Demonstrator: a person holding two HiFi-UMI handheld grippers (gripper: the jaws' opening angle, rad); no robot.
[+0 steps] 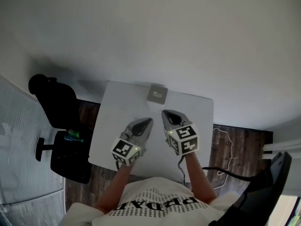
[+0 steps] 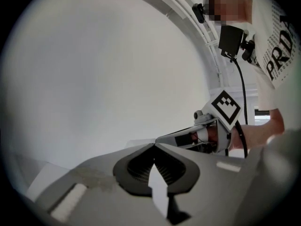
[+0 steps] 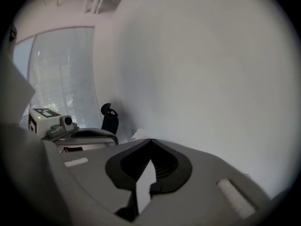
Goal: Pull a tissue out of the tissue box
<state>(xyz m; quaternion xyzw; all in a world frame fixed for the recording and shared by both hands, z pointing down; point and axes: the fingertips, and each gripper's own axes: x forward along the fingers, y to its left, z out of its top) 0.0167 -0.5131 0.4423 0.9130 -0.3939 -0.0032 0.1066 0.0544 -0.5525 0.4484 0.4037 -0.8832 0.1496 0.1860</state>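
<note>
Tissue box (image 1: 156,93) sits at the far edge of the table (image 1: 115,131), a small grey square seen from above. Whether a tissue stands up from its slot is too small to tell. No loose tissue lies on the table. Just short of the box hovers the right gripper (image 1: 166,113), its tips pressed together with nothing between them. The left gripper (image 1: 148,121) hangs beside it, a little nearer the person, its jaws likewise closed and empty. By my reading the pull has not begun: one gripper has to spread, reach the slot, pinch a tissue and draw it up clear. A black chair (image 1: 59,109) stands left of the table.
</note>
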